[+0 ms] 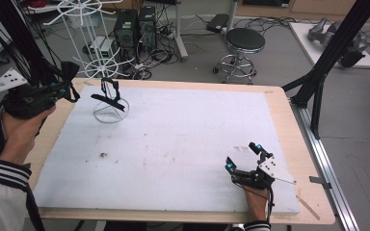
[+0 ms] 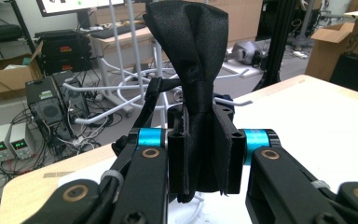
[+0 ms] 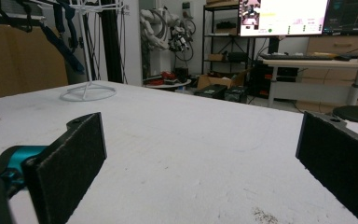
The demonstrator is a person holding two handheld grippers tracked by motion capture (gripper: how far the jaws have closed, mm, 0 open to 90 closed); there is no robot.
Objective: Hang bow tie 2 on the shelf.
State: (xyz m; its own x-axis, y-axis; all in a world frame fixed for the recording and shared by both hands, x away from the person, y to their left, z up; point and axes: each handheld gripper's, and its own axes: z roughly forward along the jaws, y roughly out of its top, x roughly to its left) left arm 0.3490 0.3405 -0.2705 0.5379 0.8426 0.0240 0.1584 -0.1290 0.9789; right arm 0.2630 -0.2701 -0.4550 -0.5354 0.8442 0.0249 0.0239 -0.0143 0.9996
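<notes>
My left gripper (image 1: 70,84) is raised over the table's far left corner, shut on a black bow tie (image 1: 69,70). In the left gripper view the bow tie (image 2: 193,51) stands upright between the pads of this gripper (image 2: 204,156), its fan spreading above them and a strap trailing to the left. A white wire rack (image 1: 110,113) stands on the white board just right of that gripper, with a black strap (image 1: 109,97) hanging on it. My right gripper (image 1: 242,157) rests near the front right, open with nothing between its jaws. From the right gripper (image 3: 200,158) the rack (image 3: 87,92) shows far off at left.
A white foam board (image 1: 173,139) covers most of the wooden table (image 1: 296,144). Behind the table stand a black stool (image 1: 244,41), computer towers (image 1: 134,28) and cables on the floor. A black frame post (image 1: 328,57) rises at the right.
</notes>
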